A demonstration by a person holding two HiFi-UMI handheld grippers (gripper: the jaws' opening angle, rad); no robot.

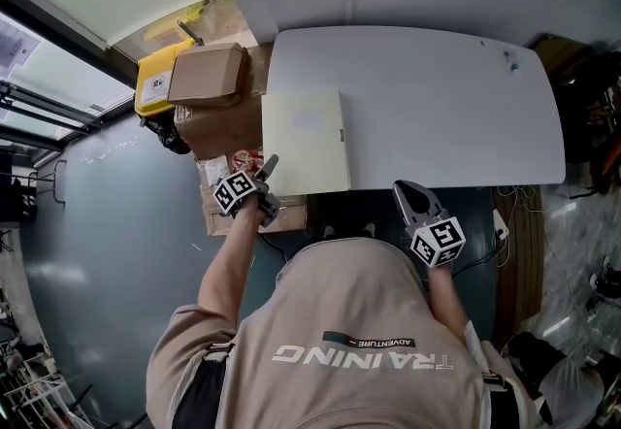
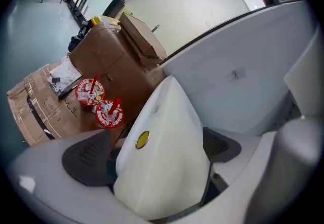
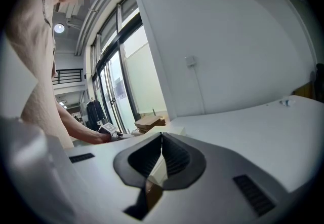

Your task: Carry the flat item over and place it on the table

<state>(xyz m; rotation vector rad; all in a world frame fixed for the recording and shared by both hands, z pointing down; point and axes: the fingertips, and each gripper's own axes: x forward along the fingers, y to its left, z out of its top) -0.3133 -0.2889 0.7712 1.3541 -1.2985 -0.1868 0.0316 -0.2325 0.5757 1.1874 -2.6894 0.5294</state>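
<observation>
A flat cream-coloured item (image 1: 304, 141) lies on the left part of the white table (image 1: 437, 97), its near edge jutting over the table's front edge. My left gripper (image 1: 270, 165) is at the item's near left corner. In the left gripper view that corner (image 2: 162, 152) sits between the wide-open jaws, and the dark pads (image 2: 86, 157) stand clear of it on both sides. A small yellow dot marks the item's edge. My right gripper (image 1: 406, 192) hovers at the table's front edge, right of the item. Its jaws (image 3: 162, 139) are shut with nothing held.
Cardboard boxes (image 1: 209, 78) and a yellow case (image 1: 155, 82) are stacked left of the table. Two red-lidded cups (image 2: 98, 101) sit on a lower box just left of my left gripper. A white wall runs behind the table (image 3: 263, 132).
</observation>
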